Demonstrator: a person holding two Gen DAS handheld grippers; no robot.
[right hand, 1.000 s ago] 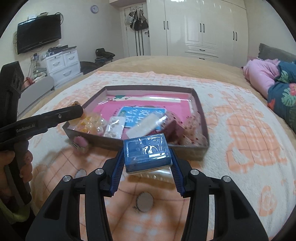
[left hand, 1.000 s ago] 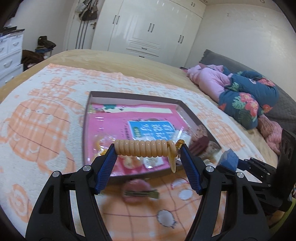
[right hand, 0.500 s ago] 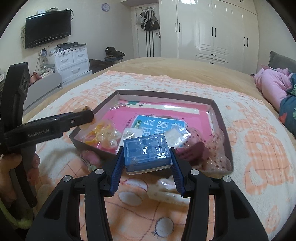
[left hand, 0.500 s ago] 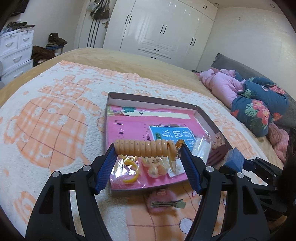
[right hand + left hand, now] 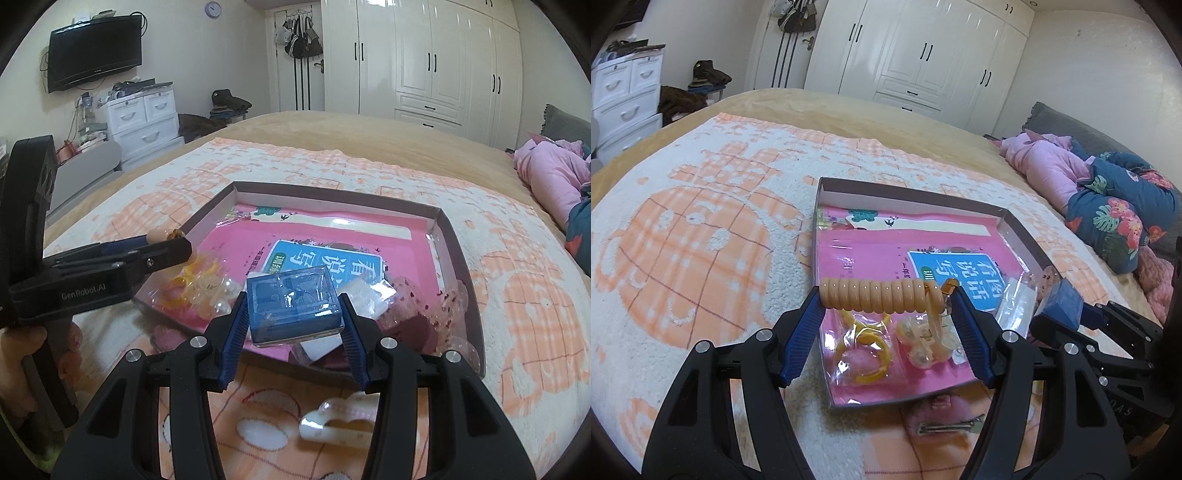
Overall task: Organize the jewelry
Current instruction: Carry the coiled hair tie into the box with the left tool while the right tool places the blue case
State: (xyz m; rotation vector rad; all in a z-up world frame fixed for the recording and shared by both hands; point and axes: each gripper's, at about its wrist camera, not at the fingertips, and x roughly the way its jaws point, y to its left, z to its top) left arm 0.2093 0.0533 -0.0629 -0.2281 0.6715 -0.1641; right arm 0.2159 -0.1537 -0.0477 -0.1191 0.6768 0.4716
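Coil [image 5: 877, 297], ribbed peach plastic, sits clamped in the left gripper [image 5: 886, 314] at frame centre; the right gripper [image 5: 293, 314] pinches a glossy blue case [image 5: 293, 304], perhaps plastic, above the shallow box [image 5: 458, 240].

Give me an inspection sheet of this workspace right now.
Surface: blanket on a bed.
Job's things: coil tie in left tool; blue box in right tool; tray holding a pink book and bagged trinkets.
Clutter: hair clip and white clip on the blanket before the tray.
Grippers: both shut on their loads.
Cables: nothing seen.
Surroundings: wardrobe, TV, drawers.
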